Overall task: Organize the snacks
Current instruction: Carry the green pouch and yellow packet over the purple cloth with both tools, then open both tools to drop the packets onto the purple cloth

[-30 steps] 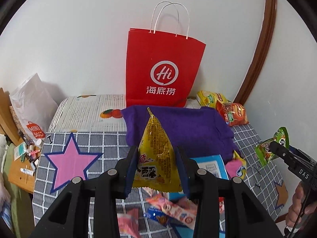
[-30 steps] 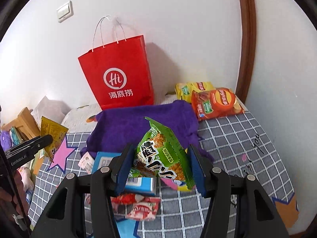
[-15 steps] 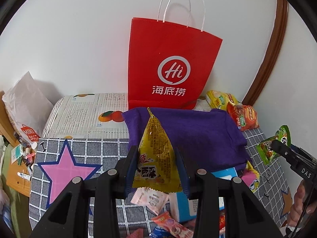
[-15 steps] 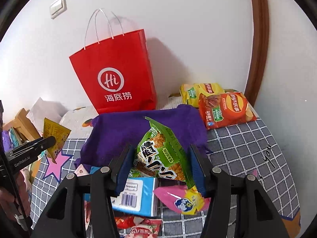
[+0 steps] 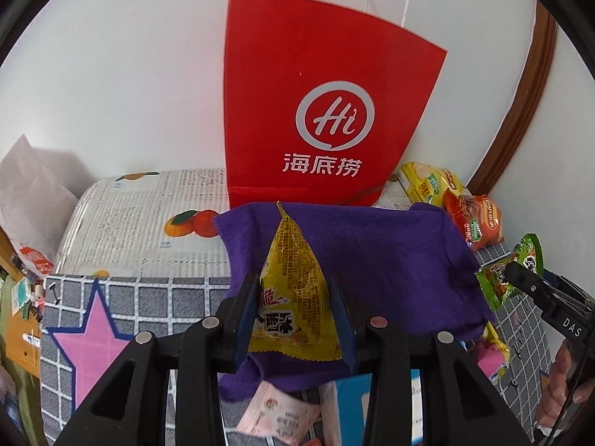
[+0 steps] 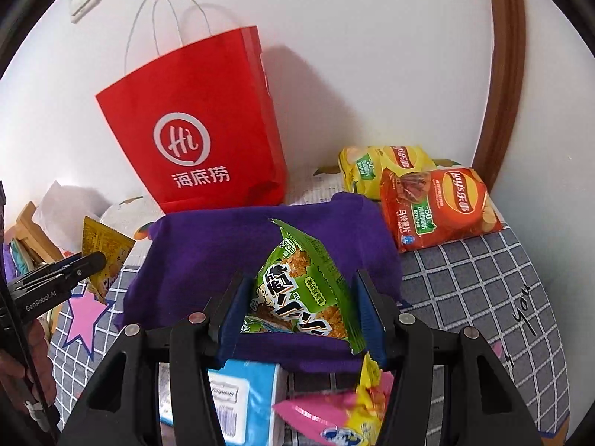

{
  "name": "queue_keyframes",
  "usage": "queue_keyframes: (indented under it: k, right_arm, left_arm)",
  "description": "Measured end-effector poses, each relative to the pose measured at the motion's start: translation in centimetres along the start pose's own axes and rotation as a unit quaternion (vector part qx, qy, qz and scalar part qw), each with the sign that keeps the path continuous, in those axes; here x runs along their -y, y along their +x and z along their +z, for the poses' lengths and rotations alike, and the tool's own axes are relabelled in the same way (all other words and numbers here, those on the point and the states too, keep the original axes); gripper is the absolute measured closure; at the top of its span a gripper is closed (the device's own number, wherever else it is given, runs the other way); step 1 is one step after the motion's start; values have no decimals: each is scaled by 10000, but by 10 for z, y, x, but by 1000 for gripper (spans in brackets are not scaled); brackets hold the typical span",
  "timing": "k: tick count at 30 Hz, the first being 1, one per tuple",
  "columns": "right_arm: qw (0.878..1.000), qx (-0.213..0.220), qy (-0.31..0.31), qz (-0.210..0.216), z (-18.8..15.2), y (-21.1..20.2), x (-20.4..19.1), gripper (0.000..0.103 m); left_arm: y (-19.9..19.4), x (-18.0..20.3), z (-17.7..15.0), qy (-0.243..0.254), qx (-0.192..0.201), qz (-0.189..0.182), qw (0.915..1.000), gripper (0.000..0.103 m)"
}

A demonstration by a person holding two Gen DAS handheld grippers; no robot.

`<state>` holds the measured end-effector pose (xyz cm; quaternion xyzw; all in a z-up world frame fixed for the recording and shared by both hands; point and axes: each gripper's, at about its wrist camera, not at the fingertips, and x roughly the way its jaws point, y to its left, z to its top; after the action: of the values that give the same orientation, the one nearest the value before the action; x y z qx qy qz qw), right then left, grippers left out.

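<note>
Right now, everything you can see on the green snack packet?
The green snack packet is a glossy, puffy foil pouch with bold black-and-white characters and pictured fried pieces. It is clamped at its sides between the blue-padded fingers of the right gripper, one serrated corner pointing up, over the purple cloth. Its underside is hidden.

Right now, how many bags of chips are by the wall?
2: a yellow chip bag against the wall, and a red chip bag overlapping its front, beside the purple cloth. Others may be hidden.

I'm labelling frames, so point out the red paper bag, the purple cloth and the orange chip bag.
red paper bag point(image 5: 327, 85), left wrist view, front panel above the logo
purple cloth point(image 5: 390, 260), left wrist view, flat middle
orange chip bag point(image 6: 438, 204), right wrist view, front face
</note>
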<state>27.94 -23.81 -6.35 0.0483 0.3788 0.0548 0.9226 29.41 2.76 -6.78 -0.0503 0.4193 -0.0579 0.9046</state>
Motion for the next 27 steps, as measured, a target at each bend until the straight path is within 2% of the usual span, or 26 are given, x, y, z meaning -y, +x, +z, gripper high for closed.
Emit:
queue_keyframes:
  k: [12,19,27]
  right_arm:
    - [9997,-220,25,68,25,62,6,48]
    - [9985,-487,212,99,31,98,14,48]
    - [9968,-761,233,47,31,119,14,48]
  left_arm:
    - [57,8,21,81,-228,31,9997,66]
    - [85,11,30,77,-374,51,9993,66]
    - [106,11,32,37,-547,119,9984,66]
